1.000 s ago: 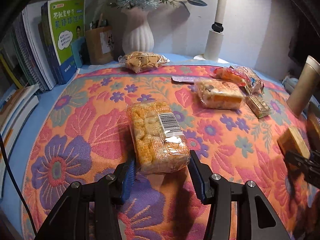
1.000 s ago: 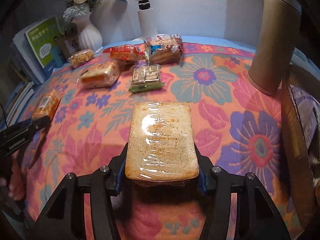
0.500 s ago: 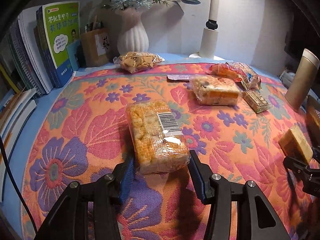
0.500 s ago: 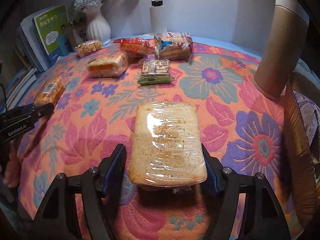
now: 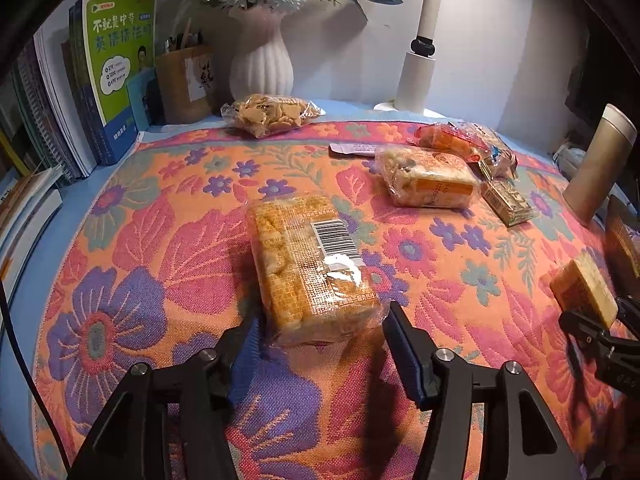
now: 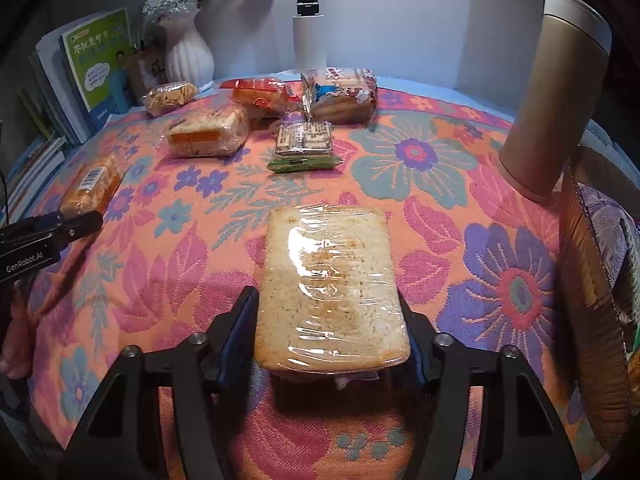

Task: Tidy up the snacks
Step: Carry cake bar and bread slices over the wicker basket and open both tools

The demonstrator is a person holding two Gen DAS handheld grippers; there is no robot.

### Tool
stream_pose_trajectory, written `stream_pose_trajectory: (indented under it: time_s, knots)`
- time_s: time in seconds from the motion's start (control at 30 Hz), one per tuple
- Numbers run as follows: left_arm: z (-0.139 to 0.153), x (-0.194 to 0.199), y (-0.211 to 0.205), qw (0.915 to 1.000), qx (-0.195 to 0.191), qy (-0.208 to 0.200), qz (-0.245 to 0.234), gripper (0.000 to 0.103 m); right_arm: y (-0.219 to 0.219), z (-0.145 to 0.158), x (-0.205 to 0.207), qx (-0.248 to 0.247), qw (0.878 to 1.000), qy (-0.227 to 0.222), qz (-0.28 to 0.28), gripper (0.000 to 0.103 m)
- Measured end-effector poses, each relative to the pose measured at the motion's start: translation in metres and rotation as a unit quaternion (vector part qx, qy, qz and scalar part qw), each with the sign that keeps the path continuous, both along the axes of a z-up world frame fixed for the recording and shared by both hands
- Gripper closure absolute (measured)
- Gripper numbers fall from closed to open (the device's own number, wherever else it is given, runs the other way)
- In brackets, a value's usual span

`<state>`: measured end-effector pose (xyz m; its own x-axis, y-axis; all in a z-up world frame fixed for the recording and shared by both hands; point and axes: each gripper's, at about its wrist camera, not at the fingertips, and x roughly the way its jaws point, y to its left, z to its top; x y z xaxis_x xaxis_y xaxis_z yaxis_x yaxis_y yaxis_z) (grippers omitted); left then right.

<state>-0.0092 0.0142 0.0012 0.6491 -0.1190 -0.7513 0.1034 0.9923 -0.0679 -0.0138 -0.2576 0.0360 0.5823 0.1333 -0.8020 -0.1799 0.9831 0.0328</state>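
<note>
The wrapped toast slice [image 6: 332, 288] was being clamped by the closing right gripper [image 6: 332, 336] near the tablecloth's [image 6: 440, 168] front edge for relocation; the barcoded cracker pack [image 5: 312, 268] was straddled by the opening left gripper [image 5: 320, 336], unpinched.

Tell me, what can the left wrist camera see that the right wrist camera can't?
Only the left wrist view shows the flat pale paper slip lying on the flowery orange tablecloth near the back.

Only the right wrist view shows a person's hand at the lower-left edge.

Both show the white ribbed vase, the tall gold tumbler, the orange barcode snack pack and the clear-wrapped toast slab.
</note>
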Motion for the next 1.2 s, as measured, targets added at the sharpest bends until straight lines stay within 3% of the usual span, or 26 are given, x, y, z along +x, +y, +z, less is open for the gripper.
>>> stream_pose_trajectory:
  time_s: [0.23, 0.4, 0.5, 0.63, 0.8, 0.97, 1.07, 1.2]
  knots:
    - [0.01, -0.01, -0.011, 0.999, 0.024, -0.033, -0.021, 0.055, -0.006, 0.004, -0.006, 0.02, 1.0, -0.006, -0.005, 0.05]
    - [0.027, -0.028, -0.019, 0.9984, -0.002, -0.051, -0.026, 0.055, -0.018, 0.012, -0.025, 0.083, 0.997, -0.007, 0.002, 0.05]
    - [0.041, -0.035, -0.042, 0.9972, 0.001, -0.061, -0.043, 0.055, -0.033, 0.029, -0.038, 0.116, 0.993, -0.023, -0.004, 0.05]
    - [0.071, -0.037, -0.093, 0.9924, -0.007, -0.084, -0.09, 0.055, -0.072, 0.07, -0.054, 0.139, 0.986, -0.081, -0.036, 0.05]
    - [0.103, -0.037, -0.171, 0.9814, -0.028, -0.101, -0.161, 0.055, -0.144, 0.112, -0.068, 0.132, 0.976, -0.132, -0.116, 0.05]
    - [0.123, -0.031, -0.251, 0.9653, -0.05, -0.099, -0.237, 0.055, -0.209, 0.126, -0.075, 0.063, 0.96, -0.153, -0.225, 0.05]
    - [0.127, -0.026, -0.299, 0.9549, -0.051, -0.09, -0.278, 0.055, -0.237, 0.126, -0.081, 0.081, 0.953, -0.156, -0.246, 0.05]
    - [0.125, -0.019, -0.349, 0.9414, -0.06, -0.064, -0.325, 0.055, -0.248, 0.119, -0.082, 0.078, 0.954, -0.144, -0.25, 0.05]
